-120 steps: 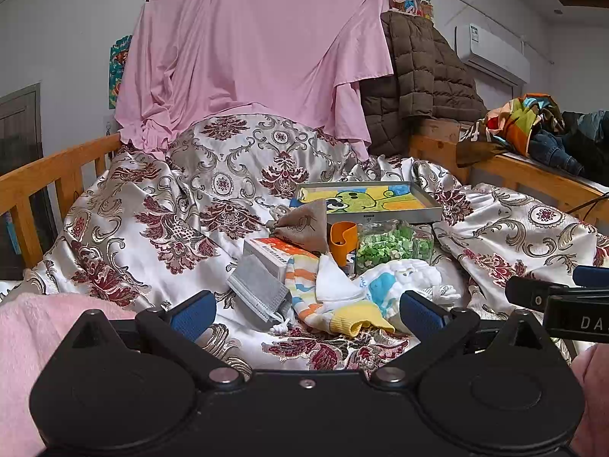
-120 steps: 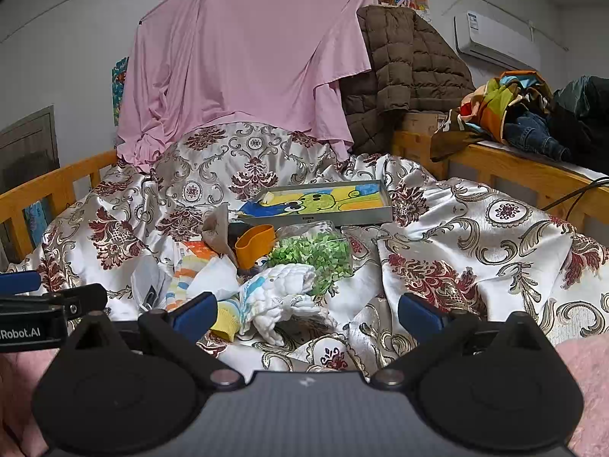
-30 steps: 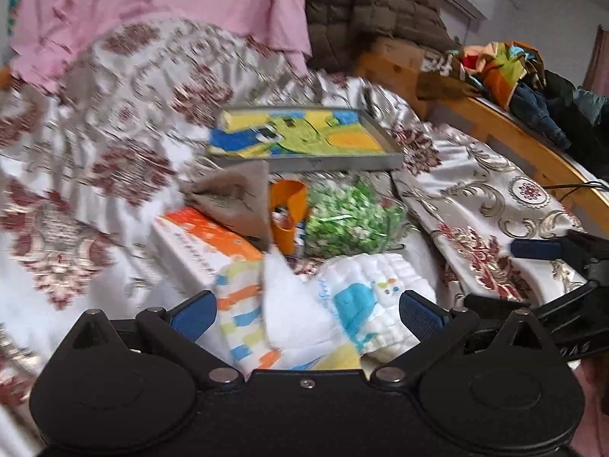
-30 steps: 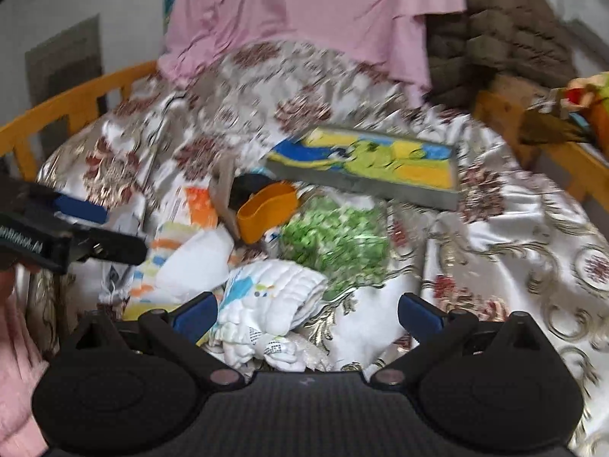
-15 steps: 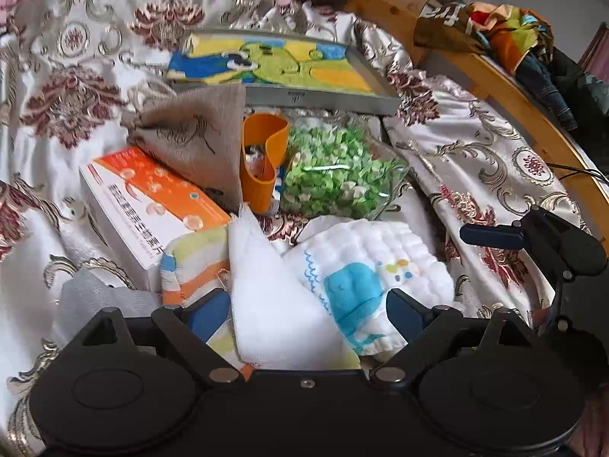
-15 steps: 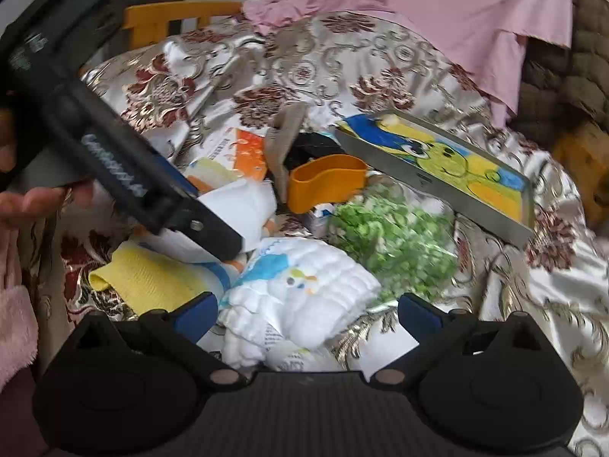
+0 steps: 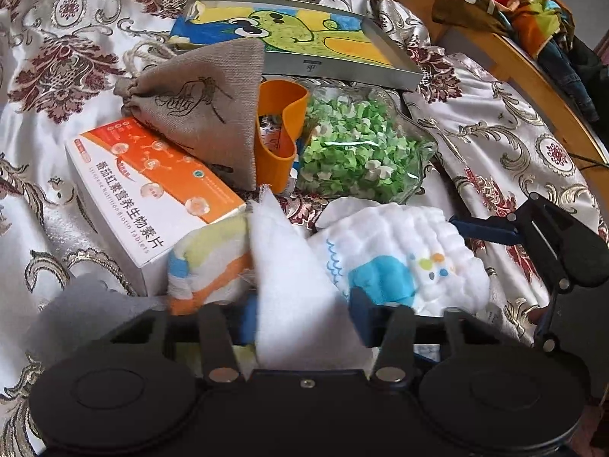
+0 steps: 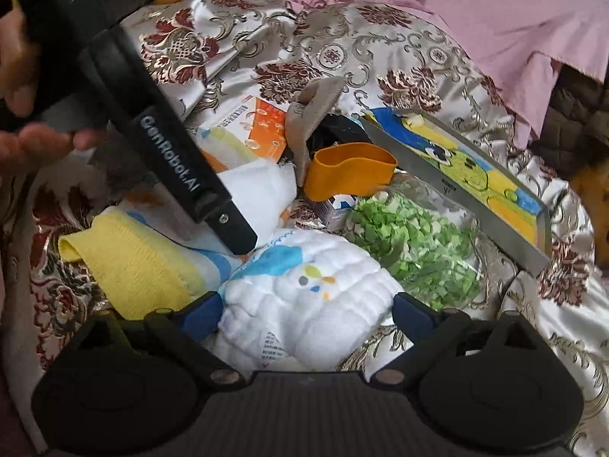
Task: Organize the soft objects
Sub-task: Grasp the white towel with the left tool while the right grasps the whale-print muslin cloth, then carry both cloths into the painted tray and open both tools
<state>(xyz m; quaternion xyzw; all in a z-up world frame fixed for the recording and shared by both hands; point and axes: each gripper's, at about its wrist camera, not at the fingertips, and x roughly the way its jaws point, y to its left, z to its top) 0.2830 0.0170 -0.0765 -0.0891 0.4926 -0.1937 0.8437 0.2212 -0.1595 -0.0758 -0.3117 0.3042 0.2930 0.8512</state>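
On the bed (image 7: 506,141), spread with a shiny floral cover and framed by a wooden rail with clothes heaped on it, we see a box, a burlap pouch (image 7: 205,106), an orange cup (image 7: 279,133) and a bag of green bits (image 7: 357,148) crowded mid-bed. Our left tongs (image 7: 300,316) are closing around the white cloth (image 7: 281,259), which stands as a peak pointing away towards the pouch, its long axis running from the near edge inward. Our right tongs (image 8: 304,316) are closing, still wide, either side of the quilted whale cloth (image 8: 304,289), bunched just beside it.
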